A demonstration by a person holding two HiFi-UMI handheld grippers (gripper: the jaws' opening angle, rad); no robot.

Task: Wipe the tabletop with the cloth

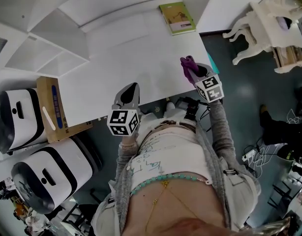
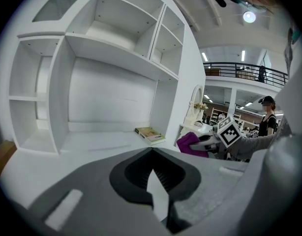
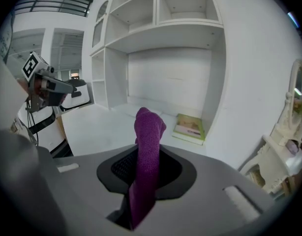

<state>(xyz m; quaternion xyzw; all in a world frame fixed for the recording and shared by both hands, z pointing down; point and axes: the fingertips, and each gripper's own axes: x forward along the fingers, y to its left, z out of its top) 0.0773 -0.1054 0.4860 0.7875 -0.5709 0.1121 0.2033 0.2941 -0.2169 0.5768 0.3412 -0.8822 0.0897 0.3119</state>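
White tabletop (image 1: 136,53), wiping apparently not begun. Right gripper (image 1: 194,74), nearside of the book (image 1: 177,17), clamps purple cloth (image 1: 187,63) aloft; left gripper (image 1: 130,95) narrow, empty. Next: lower cloth onto surface.

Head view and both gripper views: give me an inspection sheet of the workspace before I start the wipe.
Surface: white tabletop, no stain or spill visible.
Job's things: purple cloth stands out of the right gripper's jaws; whether it touches the tabletop cannot be told.
Clutter: green book lying flat at the far right corner.
Grippers: left gripper has its jaws together and empty, at the near edge; right gripper is clamped on the cloth.
Cables: none on the tabletop; loose cables on the floor to the person's right.
Surroundings: white shelf unit behind the tabletop, cardboard box at its left end, ornate white furniture to the right.
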